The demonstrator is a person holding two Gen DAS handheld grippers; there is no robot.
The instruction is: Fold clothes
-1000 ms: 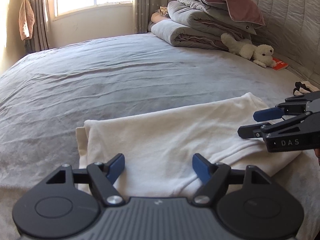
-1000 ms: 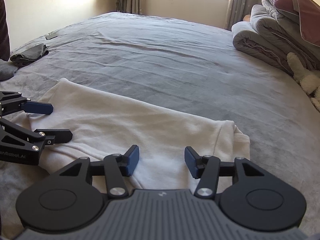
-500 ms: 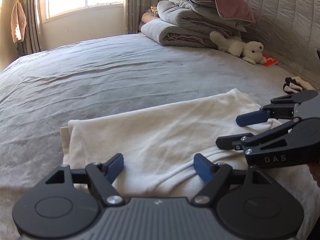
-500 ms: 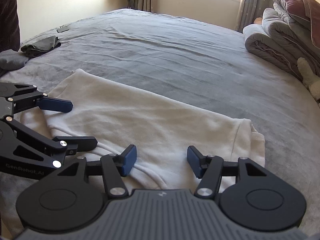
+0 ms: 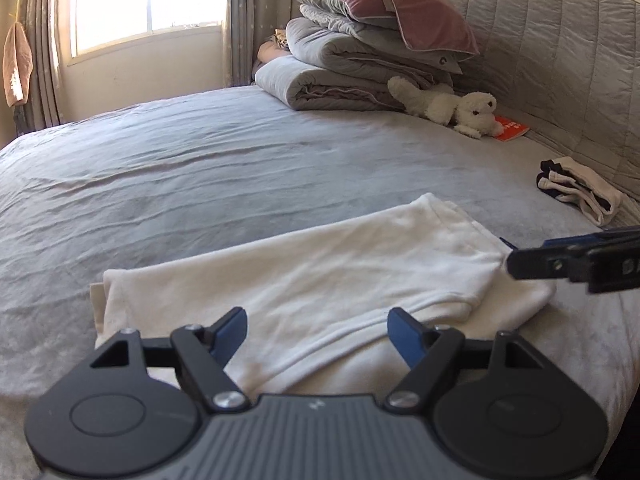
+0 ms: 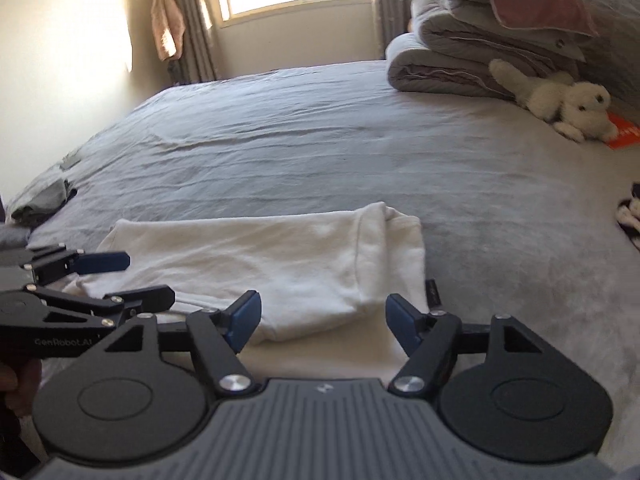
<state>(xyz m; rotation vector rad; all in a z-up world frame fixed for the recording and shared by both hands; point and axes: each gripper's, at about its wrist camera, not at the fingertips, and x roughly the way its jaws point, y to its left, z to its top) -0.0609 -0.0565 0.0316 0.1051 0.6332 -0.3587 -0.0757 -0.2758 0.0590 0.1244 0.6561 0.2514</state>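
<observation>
On the grey bed, a soft, limp white garment lies part-folded, best pinched at its hem corners; left gripper wide, right gripper opening, both empty

My left gripper and right gripper are matt black plastic with ribbed grey housings, blue rubbery-looking pads and shiny metal screws. Under them lies a cream garment of soft, fleecy cloth. The bed cover is grey, matt, finely creased fabric. The headboard is quilted with a faint sheen, and the white toy dog is fluffy plush.
</observation>
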